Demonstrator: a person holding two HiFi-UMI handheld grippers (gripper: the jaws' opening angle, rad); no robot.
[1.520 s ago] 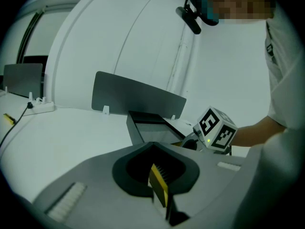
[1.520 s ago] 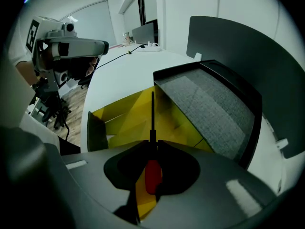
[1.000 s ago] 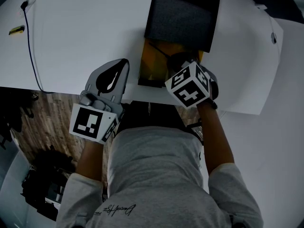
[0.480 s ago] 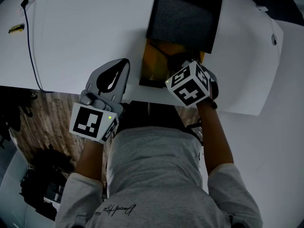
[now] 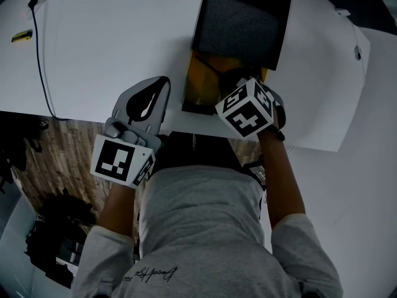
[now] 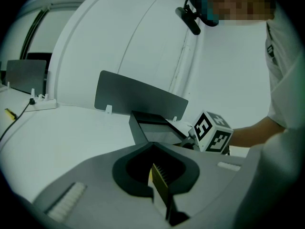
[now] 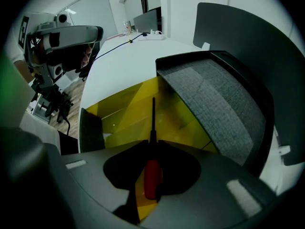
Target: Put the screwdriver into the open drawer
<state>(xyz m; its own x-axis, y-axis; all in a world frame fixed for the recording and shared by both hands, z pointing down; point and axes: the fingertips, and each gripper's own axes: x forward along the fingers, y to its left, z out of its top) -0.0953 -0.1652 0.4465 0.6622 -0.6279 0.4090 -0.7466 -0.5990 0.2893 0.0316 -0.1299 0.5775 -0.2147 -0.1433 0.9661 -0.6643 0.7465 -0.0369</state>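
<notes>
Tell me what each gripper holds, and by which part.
Right gripper holds the screwdriver by its red handle, shaft pointing into the drawer; its jaws have just opened slightly. Left gripper is shut, empty.

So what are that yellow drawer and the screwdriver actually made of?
The drawer looks like glossy yellow plastic, judging by the sheen and reflections on its walls. The screwdriver has a smooth red handle, probably plastic, and a thin dark shaft, likely metal, though the dim light leaves its finish unclear.
</notes>
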